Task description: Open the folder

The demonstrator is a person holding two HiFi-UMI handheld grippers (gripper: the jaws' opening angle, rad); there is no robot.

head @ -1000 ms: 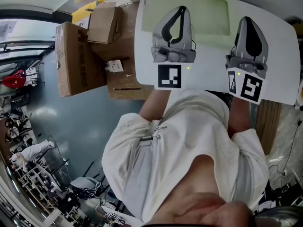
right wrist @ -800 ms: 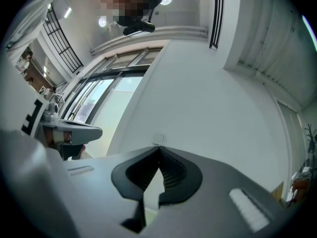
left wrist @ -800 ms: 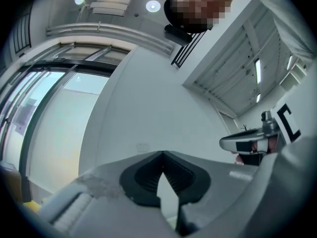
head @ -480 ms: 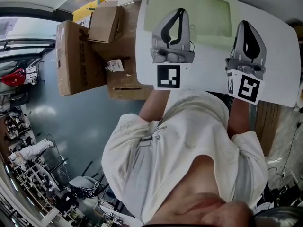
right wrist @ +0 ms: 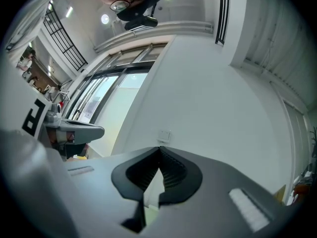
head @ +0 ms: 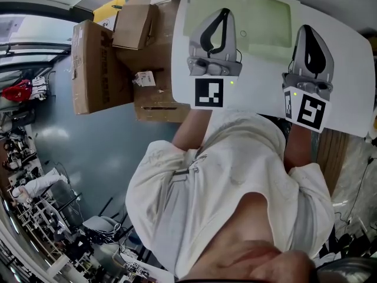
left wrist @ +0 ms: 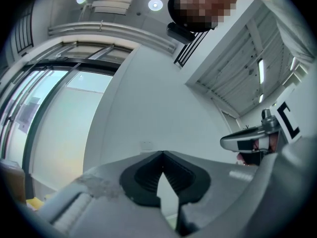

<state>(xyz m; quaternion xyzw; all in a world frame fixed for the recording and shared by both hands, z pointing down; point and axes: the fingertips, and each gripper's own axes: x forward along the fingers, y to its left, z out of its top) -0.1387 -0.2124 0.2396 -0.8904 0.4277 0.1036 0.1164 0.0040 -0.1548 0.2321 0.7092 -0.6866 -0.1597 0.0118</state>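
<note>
A pale green folder [head: 265, 19] lies flat and closed on the white table [head: 347, 75], at its far side. My left gripper [head: 224, 12] hovers over the folder's near left part with its jaws shut and nothing between them. My right gripper [head: 307, 28] is held over the table just right of the folder's near edge, jaws also shut and empty. In the left gripper view the jaws [left wrist: 162, 153] meet at the tips and point slightly upward at a white wall. The right gripper view shows the same closed tips [right wrist: 159, 148], with the left gripper [right wrist: 74, 130] beside it.
Cardboard boxes [head: 94, 69] [head: 132, 25] stand left of the table on the grey-blue floor, with a lower wooden box [head: 156, 105] against the table's edge. A white wall with a switch plate [right wrist: 164, 135] faces both grippers. People stand far off at the left.
</note>
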